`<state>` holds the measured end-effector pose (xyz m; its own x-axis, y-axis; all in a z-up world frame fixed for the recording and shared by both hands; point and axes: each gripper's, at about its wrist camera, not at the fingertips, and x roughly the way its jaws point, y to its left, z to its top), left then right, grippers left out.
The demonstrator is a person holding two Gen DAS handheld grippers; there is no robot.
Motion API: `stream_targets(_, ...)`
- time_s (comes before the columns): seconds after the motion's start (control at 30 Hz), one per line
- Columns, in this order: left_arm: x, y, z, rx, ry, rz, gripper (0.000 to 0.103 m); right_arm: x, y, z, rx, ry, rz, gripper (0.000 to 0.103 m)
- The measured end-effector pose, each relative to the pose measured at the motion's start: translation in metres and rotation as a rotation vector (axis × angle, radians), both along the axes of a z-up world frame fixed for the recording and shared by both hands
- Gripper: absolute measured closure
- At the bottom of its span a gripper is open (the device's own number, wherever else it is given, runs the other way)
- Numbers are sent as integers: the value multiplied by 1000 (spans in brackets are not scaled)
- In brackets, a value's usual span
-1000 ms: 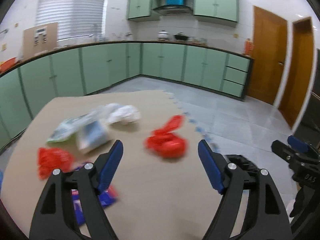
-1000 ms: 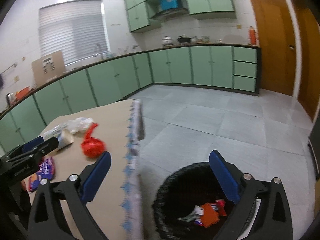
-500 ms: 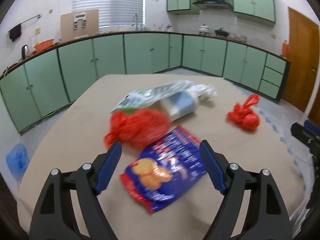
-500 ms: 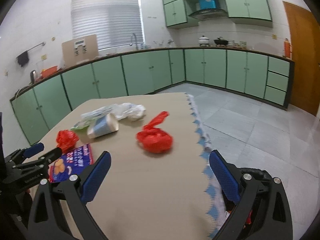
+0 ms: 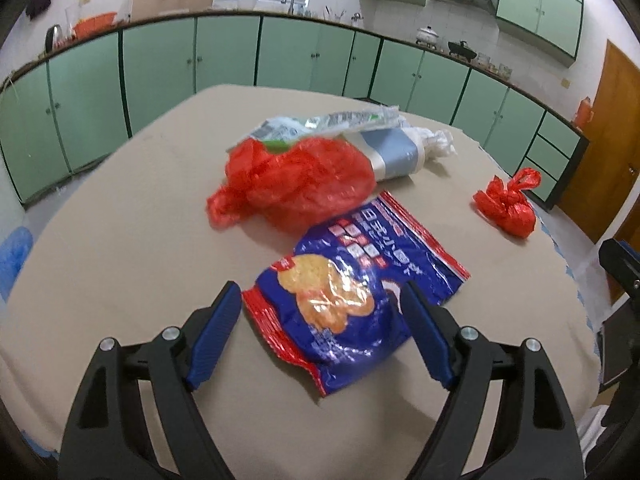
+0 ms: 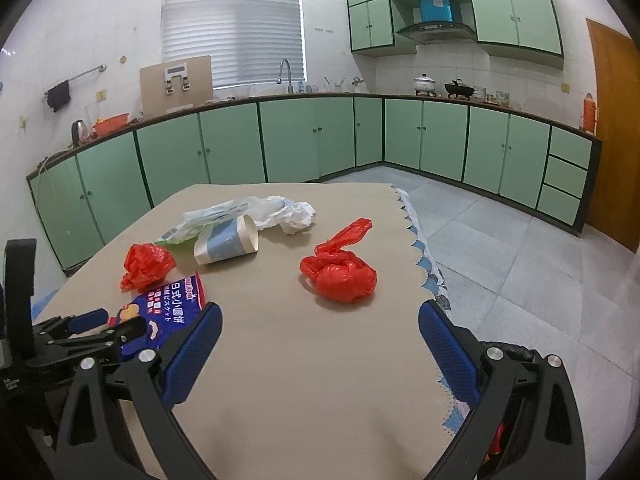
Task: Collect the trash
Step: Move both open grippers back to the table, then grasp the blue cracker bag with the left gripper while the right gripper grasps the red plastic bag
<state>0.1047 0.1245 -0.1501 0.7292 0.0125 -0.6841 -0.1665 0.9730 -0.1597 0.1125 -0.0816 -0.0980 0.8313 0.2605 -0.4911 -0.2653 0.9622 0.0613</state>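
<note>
A blue snack bag (image 5: 352, 300) lies flat on the beige table (image 5: 120, 248). My left gripper (image 5: 320, 308) is open, its fingers on either side of the bag's near end. Behind it lie a crumpled red plastic bag (image 5: 296, 180), a tipped paper cup (image 5: 392, 156) and clear wrappers (image 5: 332, 122). A knotted red bag (image 5: 506, 208) sits at the right. My right gripper (image 6: 320, 332) is open and empty over the table's near edge, short of the knotted red bag (image 6: 340, 270). The snack bag (image 6: 168, 308) and left gripper (image 6: 104, 326) show at its left.
White crumpled plastic (image 6: 290, 216) lies behind the cup (image 6: 226, 240). The table's scalloped right edge (image 6: 424, 276) drops to a tiled floor (image 6: 520, 264). Green cabinets (image 6: 304, 140) line the walls. A black bin rim (image 6: 516, 354) shows beside my right finger.
Both grippers have swung left from the bin toward the table. My left gripper has moved down and forward so the snack bag now lies between its open fingers.
</note>
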Motion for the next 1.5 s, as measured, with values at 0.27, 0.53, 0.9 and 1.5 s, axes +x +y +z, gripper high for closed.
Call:
stream_targets(0.27, 3, -6, -3, -11, 7, -4, 90, 0, 4, 0, -17, -3, 6, 7)
stream_targets(0.53, 0, -12, 11, -24, -51, -30, 103, 1, 4, -1, -25, 1, 6, 7)
stream_targets(0.9, 12, -44, 15, -21, -35, -137, 79, 4, -14, -2, -20, 4, -35, 7)
stream_targets(1.5, 37, -121, -4, 75, 9, -248, 45, 6, -55, -7, 16, 17, -118, 7)
